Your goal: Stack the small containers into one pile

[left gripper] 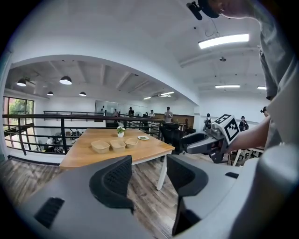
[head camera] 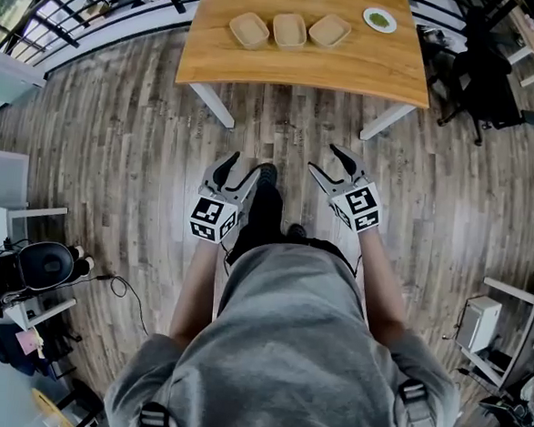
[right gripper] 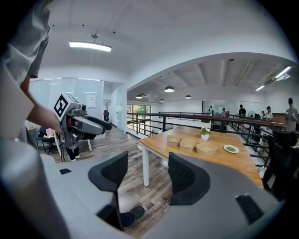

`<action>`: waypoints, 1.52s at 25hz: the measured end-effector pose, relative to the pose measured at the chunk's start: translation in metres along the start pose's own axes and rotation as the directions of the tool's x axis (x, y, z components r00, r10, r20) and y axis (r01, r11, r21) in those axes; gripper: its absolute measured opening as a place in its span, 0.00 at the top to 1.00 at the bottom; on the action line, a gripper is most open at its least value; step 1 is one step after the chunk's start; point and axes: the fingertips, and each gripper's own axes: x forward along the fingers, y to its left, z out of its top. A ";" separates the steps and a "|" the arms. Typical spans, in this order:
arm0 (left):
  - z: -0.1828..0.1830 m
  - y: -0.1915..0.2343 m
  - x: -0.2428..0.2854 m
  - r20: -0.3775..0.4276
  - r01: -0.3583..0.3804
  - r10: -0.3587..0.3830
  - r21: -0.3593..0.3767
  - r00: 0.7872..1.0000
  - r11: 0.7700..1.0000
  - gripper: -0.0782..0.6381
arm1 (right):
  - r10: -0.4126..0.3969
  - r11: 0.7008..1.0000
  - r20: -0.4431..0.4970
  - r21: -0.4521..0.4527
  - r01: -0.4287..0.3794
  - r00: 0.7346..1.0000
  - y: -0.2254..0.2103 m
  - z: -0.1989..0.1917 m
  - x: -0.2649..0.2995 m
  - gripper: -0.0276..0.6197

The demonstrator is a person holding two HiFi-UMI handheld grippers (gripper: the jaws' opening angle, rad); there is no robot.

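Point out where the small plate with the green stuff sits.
In the head view the plate lies on the wooden table, toward its far right, just right of the row of three containers.

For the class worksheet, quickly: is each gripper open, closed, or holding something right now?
Left gripper: open, holding nothing.
Right gripper: open, holding nothing.

We see table [head camera: 259, 66] top as smooth pale wood, soft satin sheen; legs [head camera: 213, 105] white, matt. Small containers [head camera: 290, 30] look like matt beige paper pulp to us. Floor [head camera: 115, 170]: grey-brown wood planks, weathered-looking grain. Left gripper [head camera: 241, 168] and right gripper [head camera: 325, 159] bodies: matt grey plastic; pads [left gripper: 117, 177] black, finely ribbed. Sweatshirt [head camera: 285, 346] we read as soft grey cloth. Plate [head camera: 379, 20] white, slightly glossy.
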 end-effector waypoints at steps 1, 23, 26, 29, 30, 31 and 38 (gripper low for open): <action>0.000 0.000 0.001 0.000 -0.001 0.001 0.000 1.000 1.000 0.56 | 0.000 1.000 0.000 0.001 0.000 1.000 -0.001 -0.001 0.000 0.52; 0.014 0.062 0.041 -0.006 -0.047 0.047 -0.039 0.999 0.998 0.56 | -0.030 0.999 -0.032 0.013 0.030 0.999 -0.055 0.011 0.044 0.53; 0.022 0.081 0.054 -0.009 -0.041 0.041 -0.041 0.999 0.998 0.56 | -0.043 0.999 -0.040 0.020 0.043 0.998 -0.067 0.018 0.058 0.53; 0.032 0.097 0.064 -0.009 -0.029 0.029 -0.040 1.000 0.999 0.56 | -0.056 0.998 -0.042 0.024 0.057 0.998 -0.075 0.028 0.072 0.53; 0.034 0.102 0.067 -0.011 -0.025 0.024 -0.037 1.000 0.999 0.56 | -0.060 0.998 -0.043 0.024 0.061 0.997 -0.078 0.030 0.076 0.53; 0.036 0.107 0.071 -0.014 -0.020 0.020 -0.035 1.000 0.999 0.56 | -0.064 0.998 -0.045 0.026 0.065 0.997 -0.081 0.032 0.080 0.53; 0.045 0.154 0.092 -0.039 -0.013 0.012 -0.044 0.999 0.999 0.56 | -0.083 0.995 -0.079 0.041 0.086 0.993 -0.101 0.041 0.117 0.54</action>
